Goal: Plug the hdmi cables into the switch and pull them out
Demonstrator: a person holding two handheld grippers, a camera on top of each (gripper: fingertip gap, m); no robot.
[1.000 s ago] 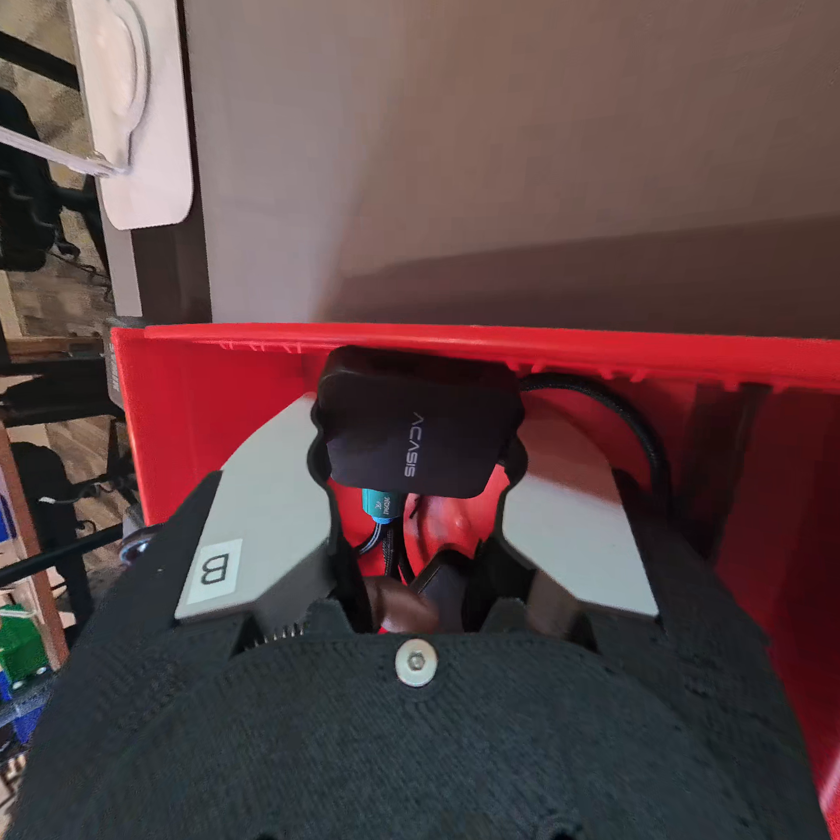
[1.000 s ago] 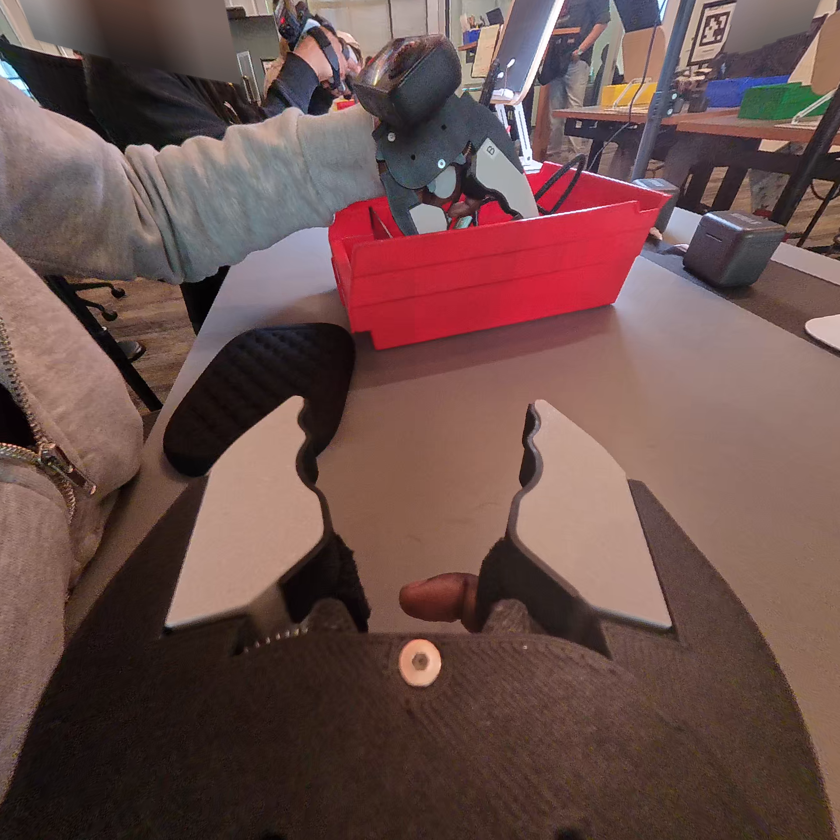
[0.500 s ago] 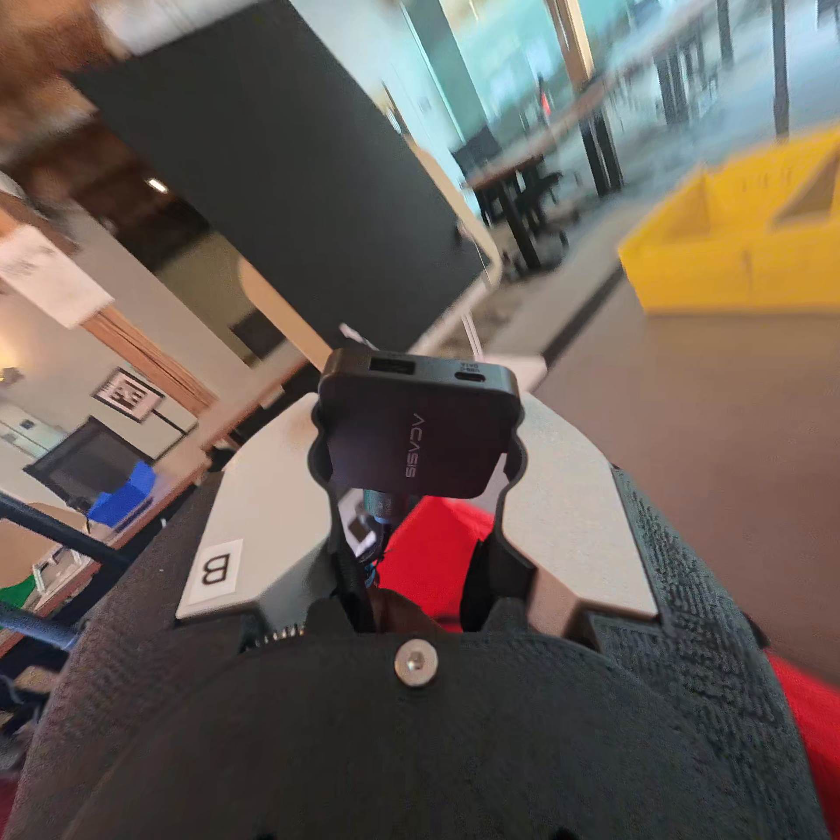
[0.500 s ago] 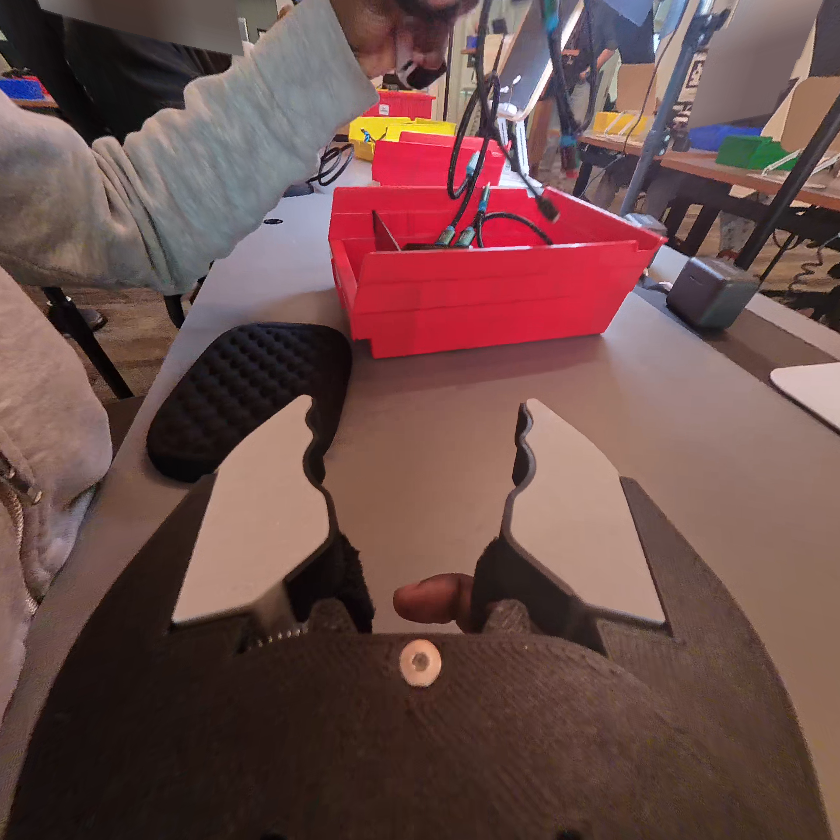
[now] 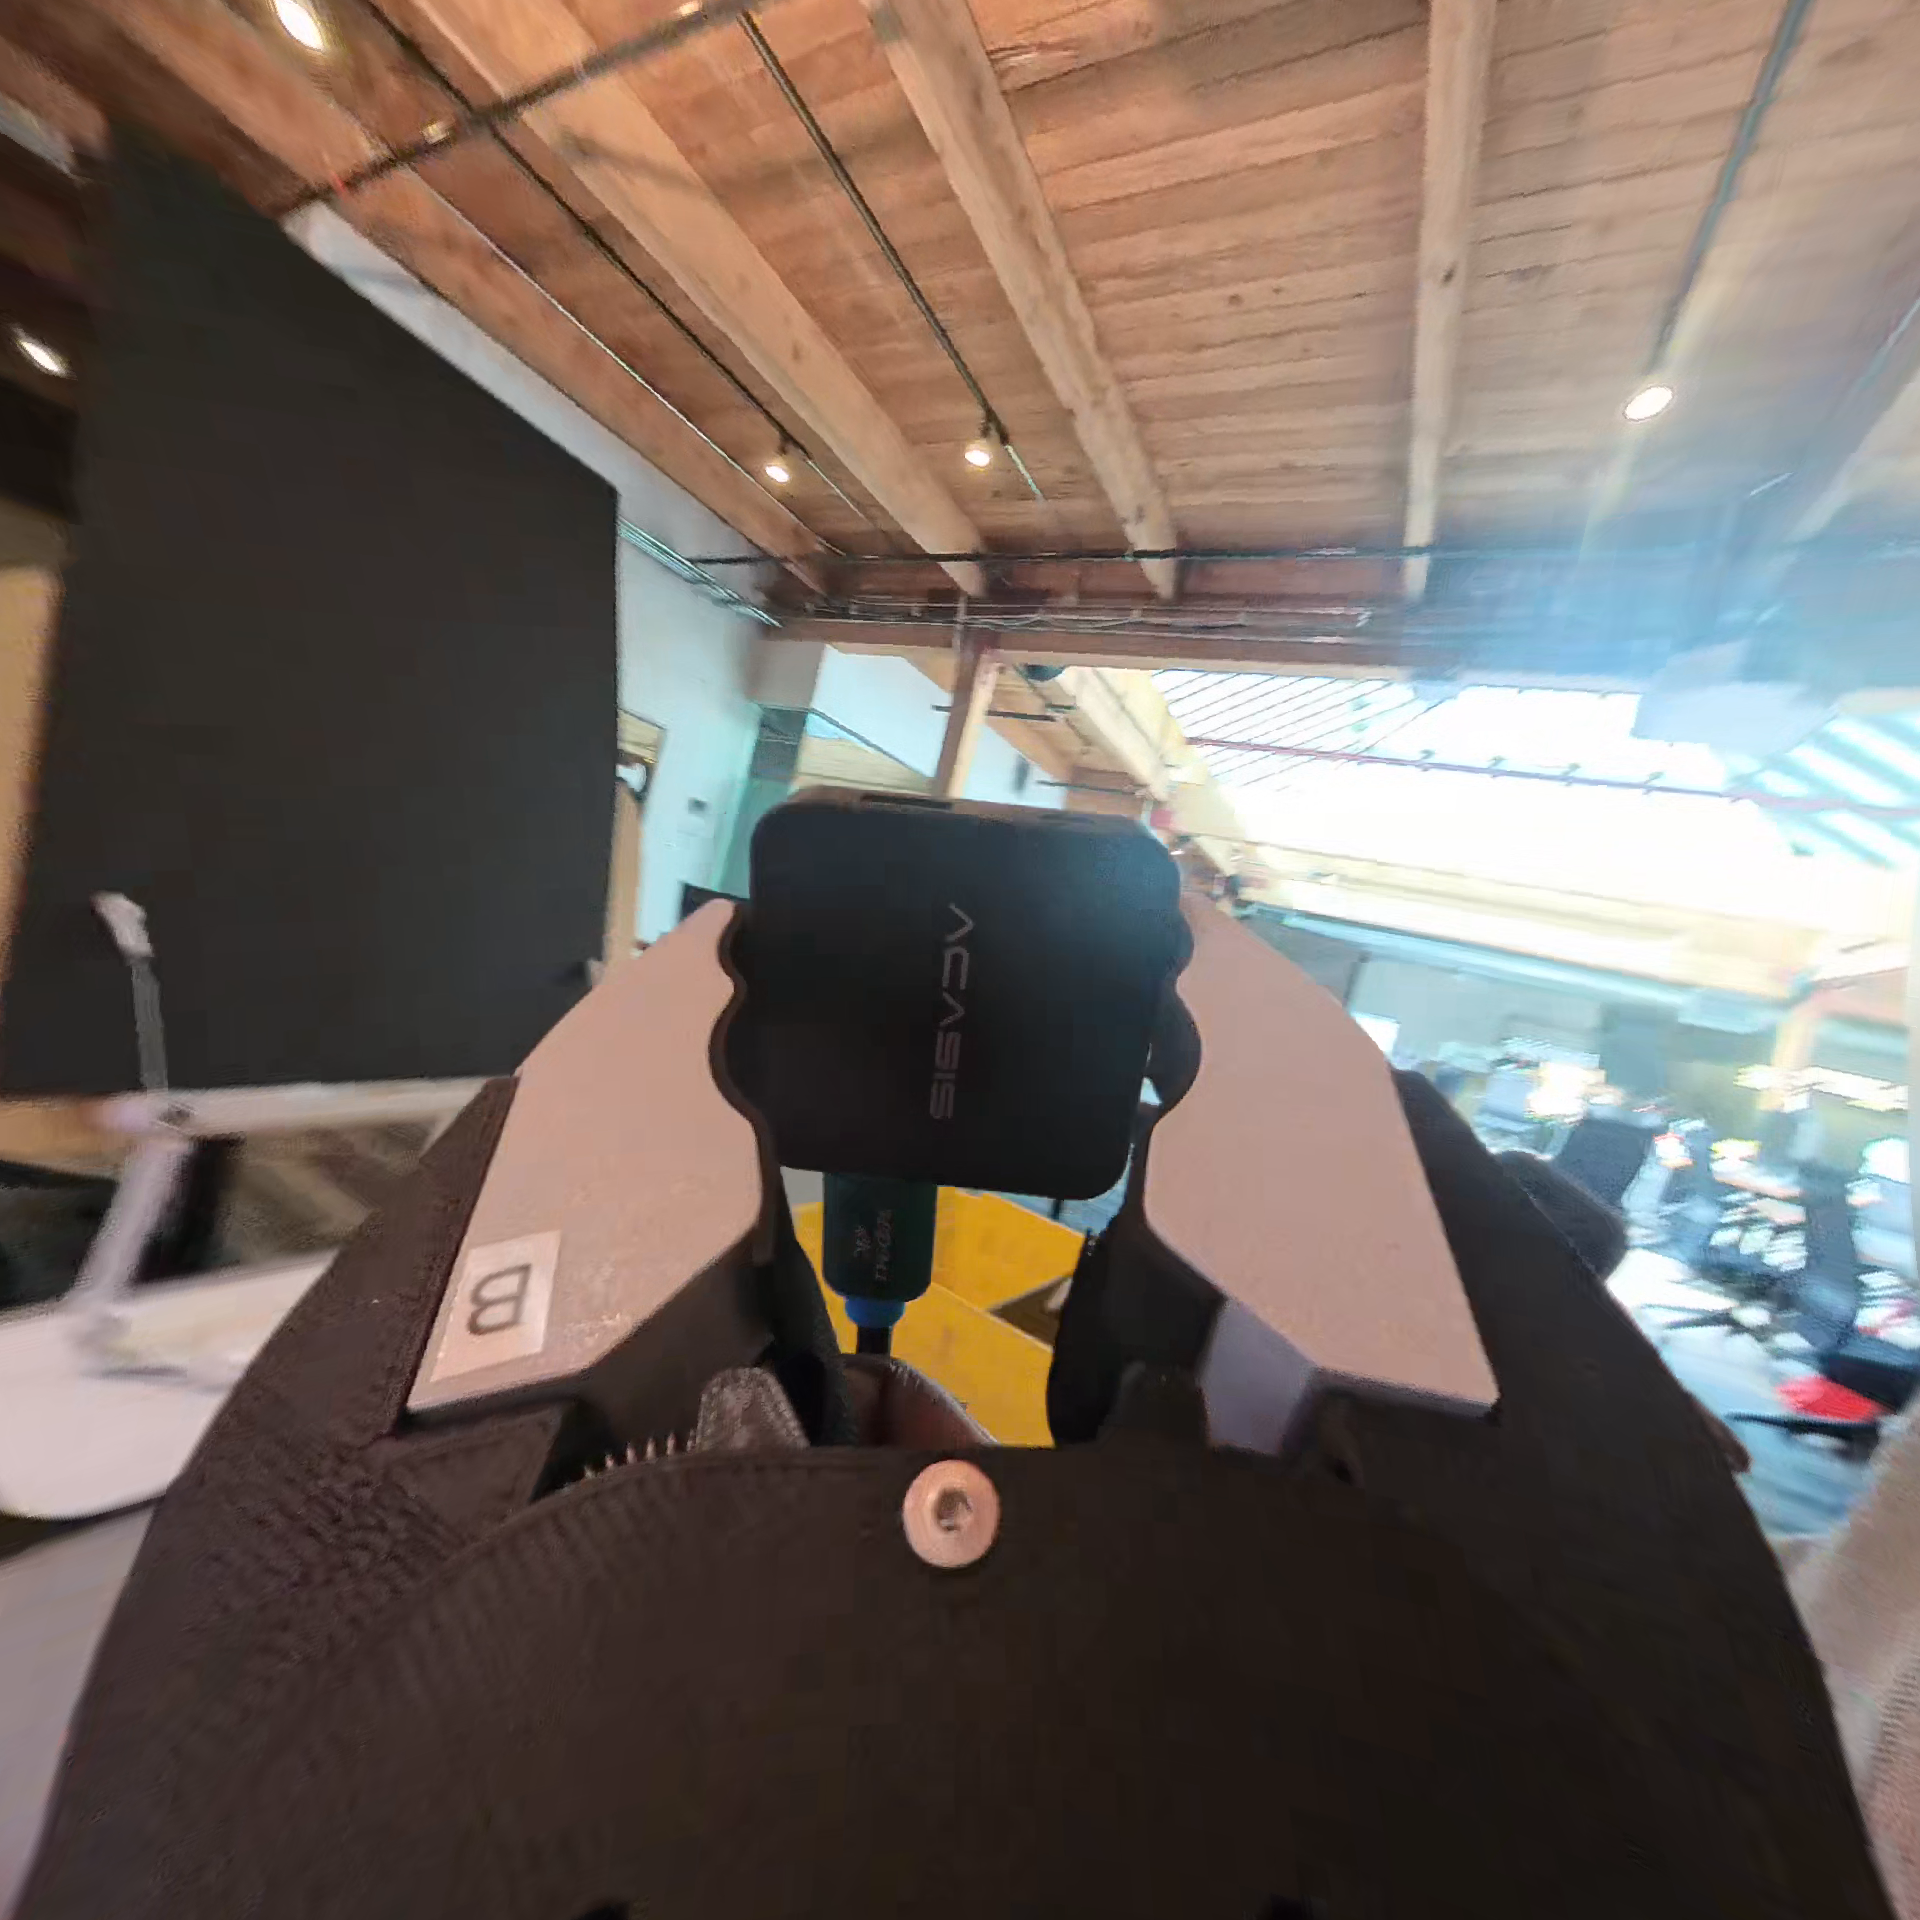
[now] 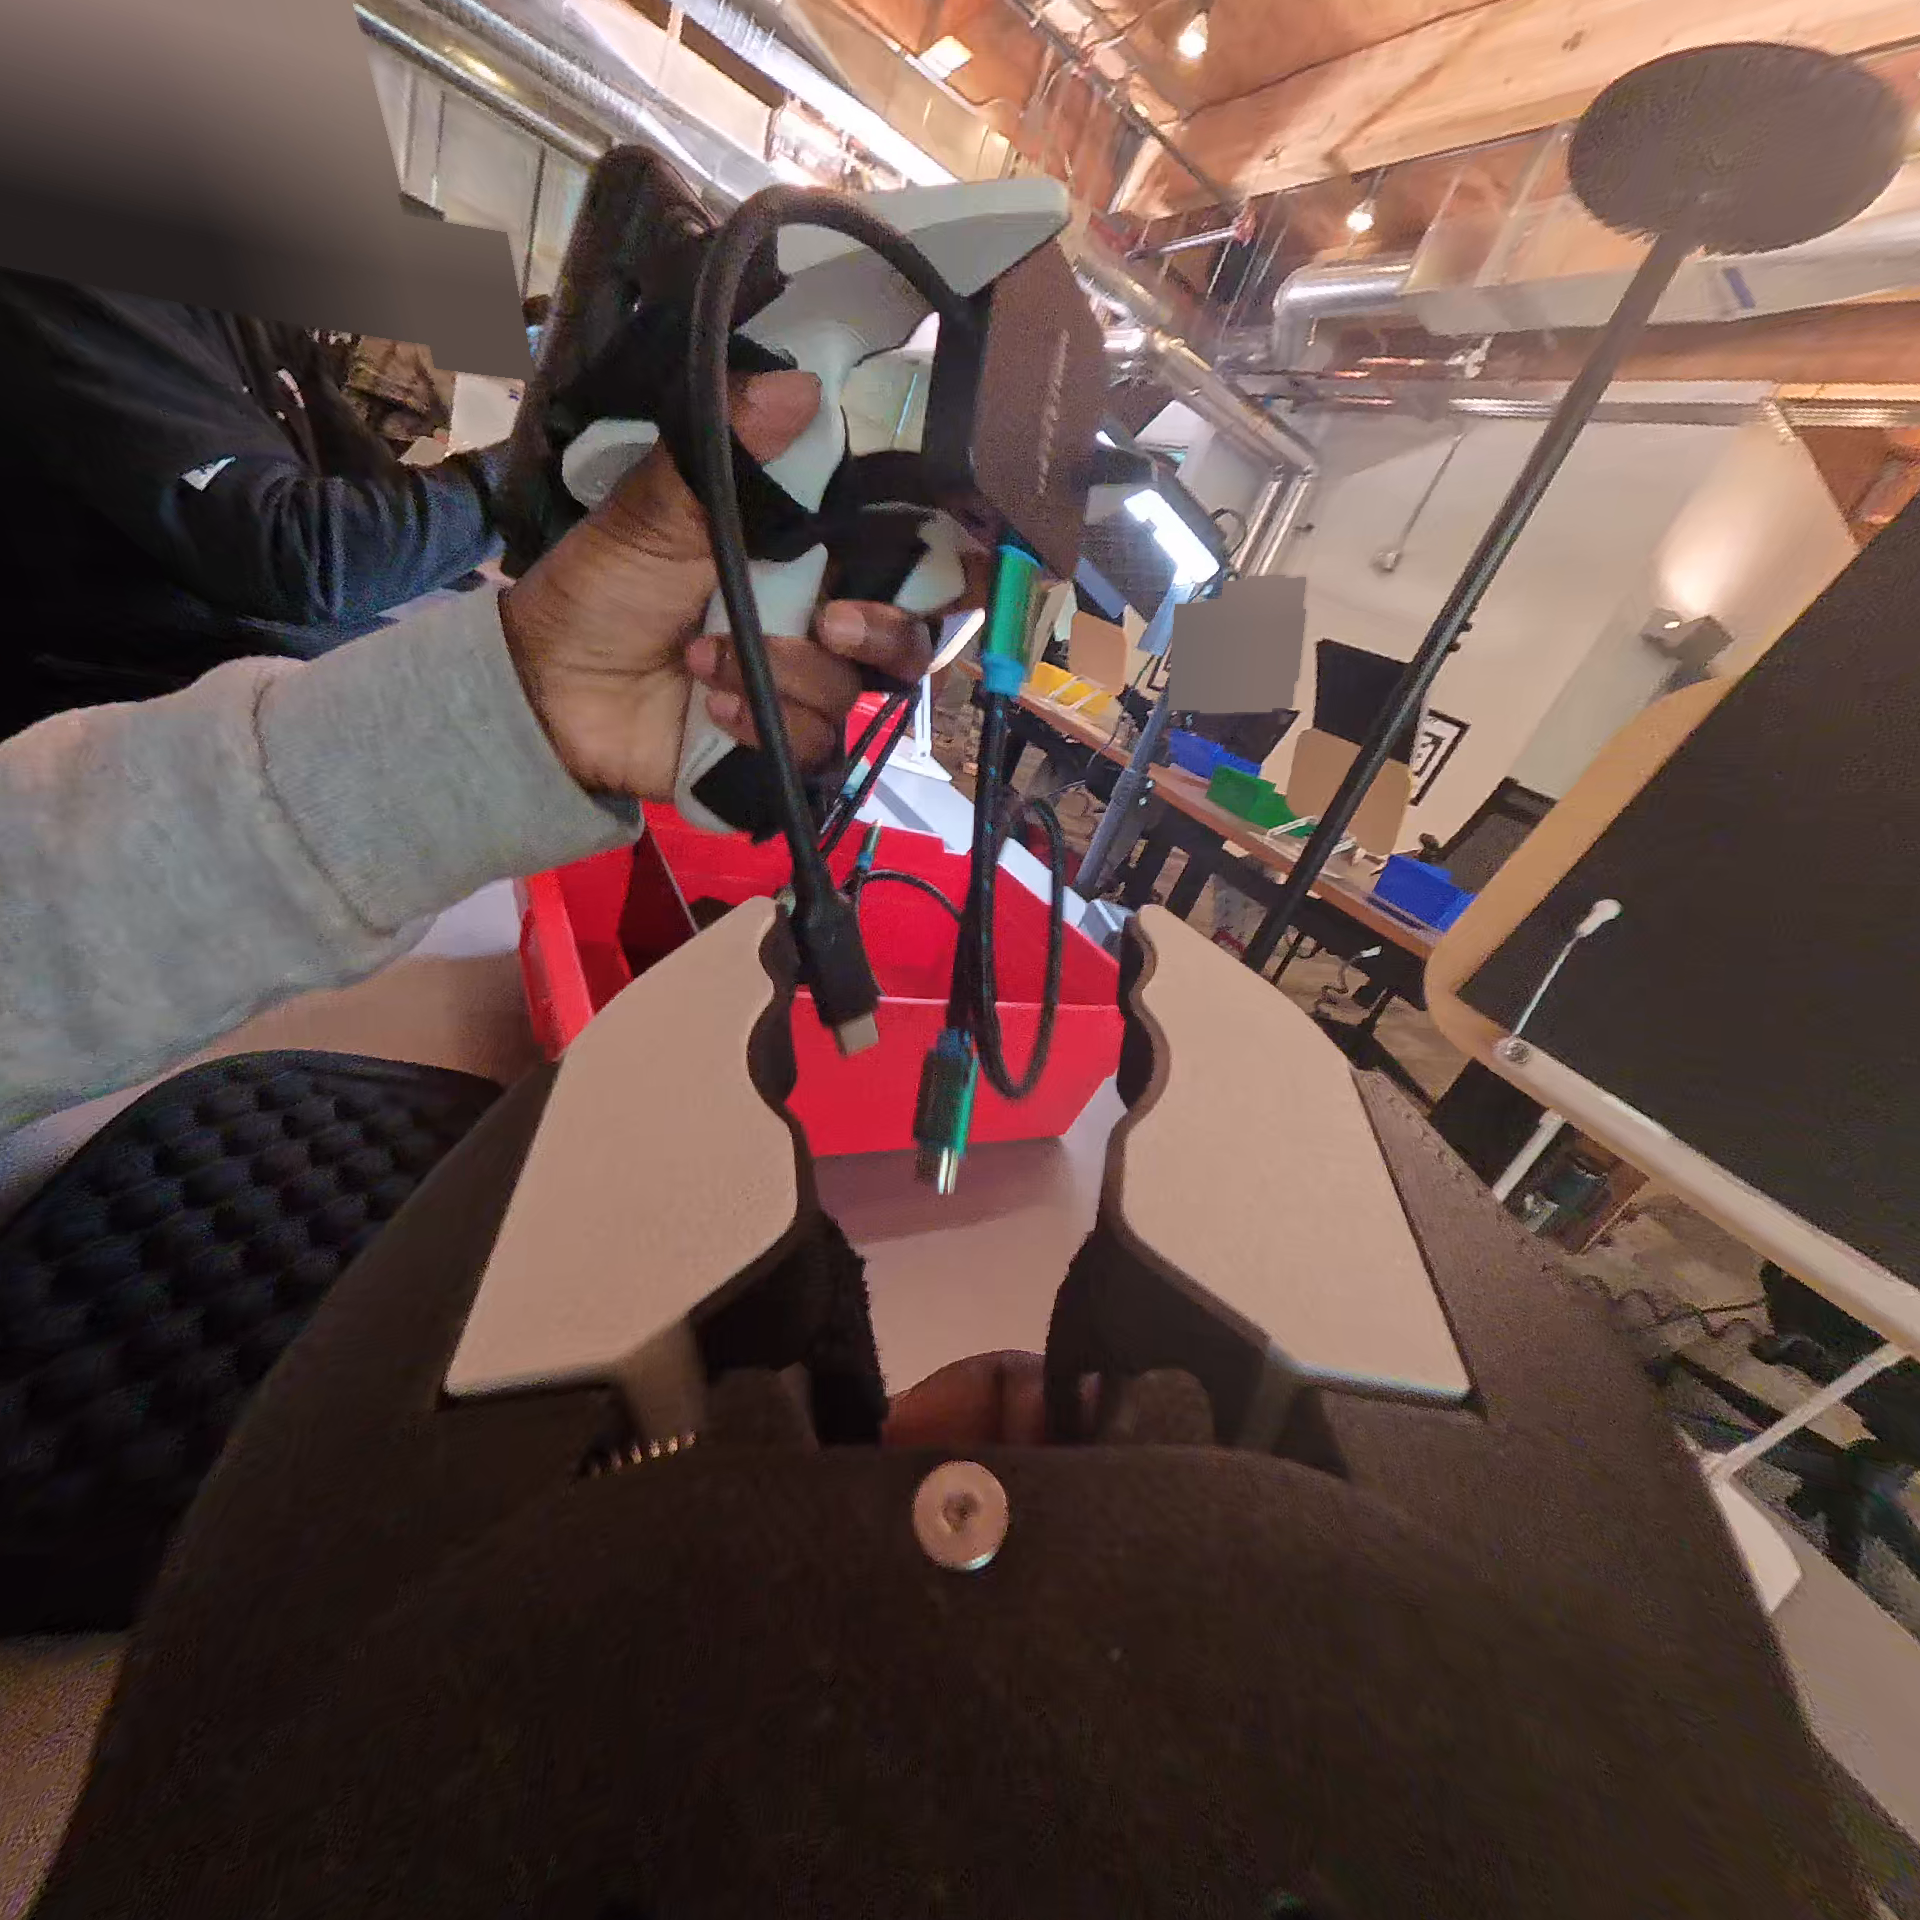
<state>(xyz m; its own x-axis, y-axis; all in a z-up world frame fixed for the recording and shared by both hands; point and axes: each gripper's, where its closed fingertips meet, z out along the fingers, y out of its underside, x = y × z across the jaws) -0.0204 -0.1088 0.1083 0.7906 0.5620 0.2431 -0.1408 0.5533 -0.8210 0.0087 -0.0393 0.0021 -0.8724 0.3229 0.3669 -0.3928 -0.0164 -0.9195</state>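
Lifted from bin, left claw grips square black switch.

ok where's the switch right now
Clamped between the left gripper fingers, the switch is held up in the air above the red bin, cables dangling below it.

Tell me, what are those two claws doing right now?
Left claw shut on switch, raised above red bin. Right claw open, empty. One teal plug in switch; loose cable ends dangling before the right claw.
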